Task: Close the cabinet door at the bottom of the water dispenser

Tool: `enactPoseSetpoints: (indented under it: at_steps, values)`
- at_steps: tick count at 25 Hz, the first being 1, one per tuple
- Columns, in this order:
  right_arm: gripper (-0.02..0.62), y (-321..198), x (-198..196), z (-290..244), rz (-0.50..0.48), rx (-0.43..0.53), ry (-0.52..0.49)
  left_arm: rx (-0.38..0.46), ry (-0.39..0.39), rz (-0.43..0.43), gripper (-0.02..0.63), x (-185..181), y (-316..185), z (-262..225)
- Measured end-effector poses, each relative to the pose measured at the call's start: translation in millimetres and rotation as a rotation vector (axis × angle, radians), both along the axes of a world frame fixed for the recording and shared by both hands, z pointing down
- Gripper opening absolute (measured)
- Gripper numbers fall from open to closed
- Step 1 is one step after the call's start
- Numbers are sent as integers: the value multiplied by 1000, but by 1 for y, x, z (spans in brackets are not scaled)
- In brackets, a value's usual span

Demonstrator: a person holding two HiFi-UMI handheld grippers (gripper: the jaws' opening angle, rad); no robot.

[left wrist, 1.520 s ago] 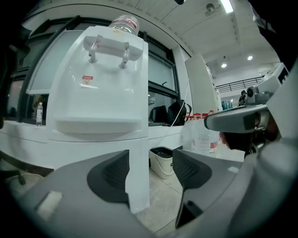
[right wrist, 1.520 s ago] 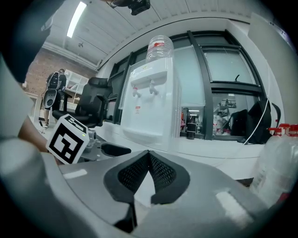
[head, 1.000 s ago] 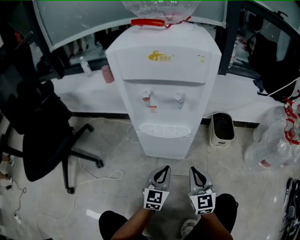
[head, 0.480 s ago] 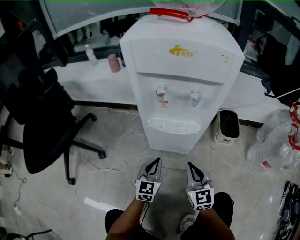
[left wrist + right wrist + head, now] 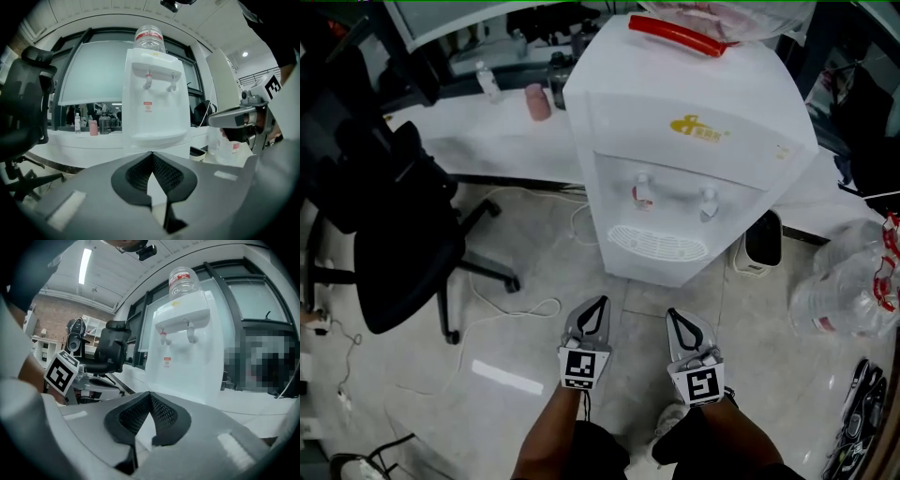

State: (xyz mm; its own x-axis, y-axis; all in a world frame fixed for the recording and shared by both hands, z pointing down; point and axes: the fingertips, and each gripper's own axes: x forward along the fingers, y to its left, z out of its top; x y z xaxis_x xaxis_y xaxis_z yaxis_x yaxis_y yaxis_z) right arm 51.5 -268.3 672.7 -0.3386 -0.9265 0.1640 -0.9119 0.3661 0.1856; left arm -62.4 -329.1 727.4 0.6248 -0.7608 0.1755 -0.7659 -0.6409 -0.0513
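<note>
The white water dispenser (image 5: 694,159) stands on the tiled floor with a clear bottle on top. Its two taps and drip grille (image 5: 658,242) face me. The steep angle hides the lower front, so I cannot make out the cabinet door. My left gripper (image 5: 598,302) and right gripper (image 5: 672,314) hang side by side just before the dispenser's foot. Both are shut and hold nothing. In the left gripper view the left gripper (image 5: 152,153) points at the dispenser (image 5: 154,93). The right gripper (image 5: 149,392) does the same in its own view.
A black office chair (image 5: 384,234) stands at the left, with a white cable (image 5: 516,314) trailing across the floor. A small black and white bin (image 5: 759,242) sits right of the dispenser. Clear water jugs (image 5: 853,281) are further right. Bottles and a pink cup (image 5: 538,101) stand on the white ledge behind.
The view has shifted: the dispenser now sits further right and is seen more from above. Both grippers stay shut side by side and have drifted slightly left in the picture.
</note>
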Motion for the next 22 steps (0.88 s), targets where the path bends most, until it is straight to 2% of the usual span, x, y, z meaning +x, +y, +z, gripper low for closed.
enactPoseSetpoints:
  at_steps: [2, 7, 12, 18, 22]
  values:
    - [3, 2, 0, -13, 19, -12, -31, -7, 2, -8, 18, -5, 7, -16]
    - [3, 18, 6, -65, 40, -22, -6, -29, 34, -33, 18, -14, 31, -76]
    - [3, 39, 3, -141, 39, -36, 2, -22, 51, -25, 18, -14, 55, -169]
    - [3, 65, -5, -237, 27, -93, -1, -81, 31, -41, 18, -25, 90, -264]
    - [3, 67, -4, -292, 4, -72, -4, -53, 39, -12, 18, -13, 100, -326]
